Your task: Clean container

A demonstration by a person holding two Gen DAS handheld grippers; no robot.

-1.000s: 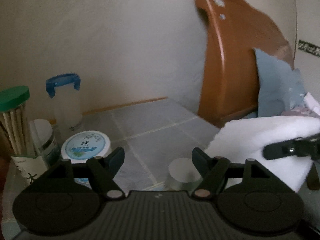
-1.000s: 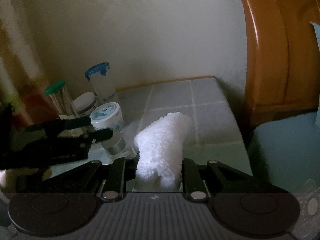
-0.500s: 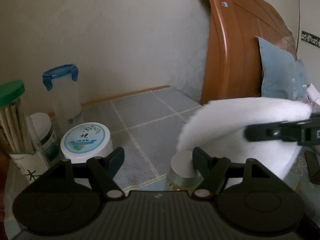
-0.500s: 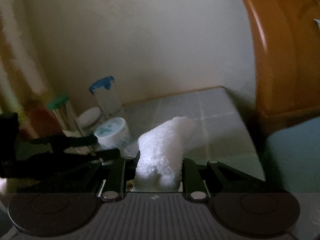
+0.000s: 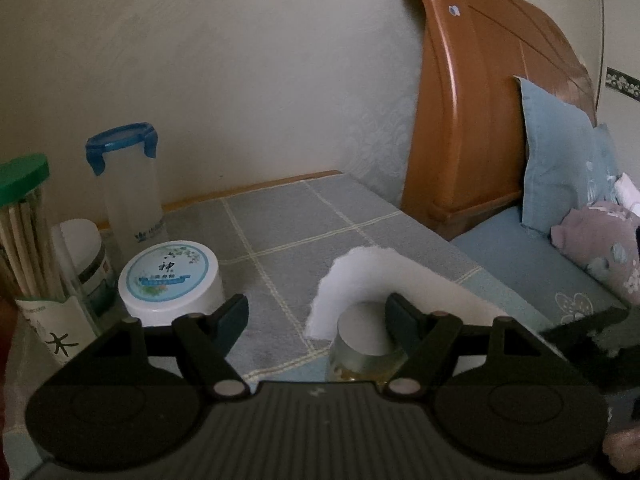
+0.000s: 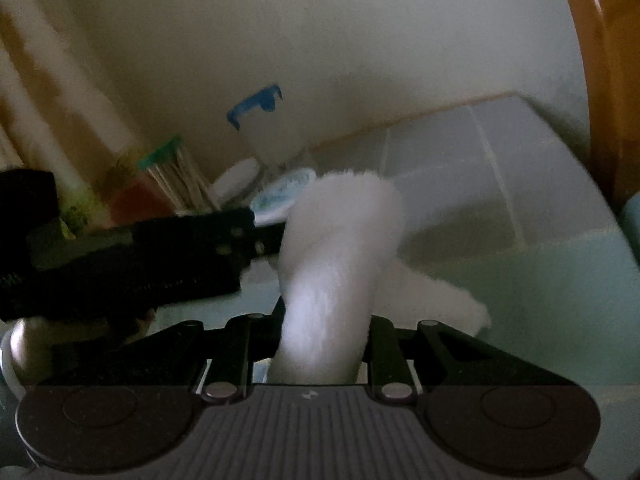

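A small glass jar [image 5: 362, 342] with a pale round lid stands on the table between the fingers of my left gripper [image 5: 318, 312], close to the right-hand finger. That gripper is open and its left finger is well clear of the jar. A white fluffy cloth [image 5: 360, 272] curls down over the back of the lid. My right gripper [image 6: 324, 320] holds the cloth [image 6: 332, 264] between its pads while its jaws are opening. In the right wrist view the cloth hides the jar, and the left gripper [image 6: 140, 256] shows as a dark blurred bar on the left.
On the grey checked table cover [image 5: 304, 216], at the left, stand a white cream tub [image 5: 172, 276], a tall blue-lidded bottle [image 5: 128, 192] and a green-lidded stick jar [image 5: 24, 232]. A wooden headboard [image 5: 480, 120] and a bed with pillows [image 5: 560, 168] lie to the right.
The right gripper has come down and leftward with the cloth, whose end now curls onto the small jar's lid instead of hanging above it. The left gripper has stayed put.
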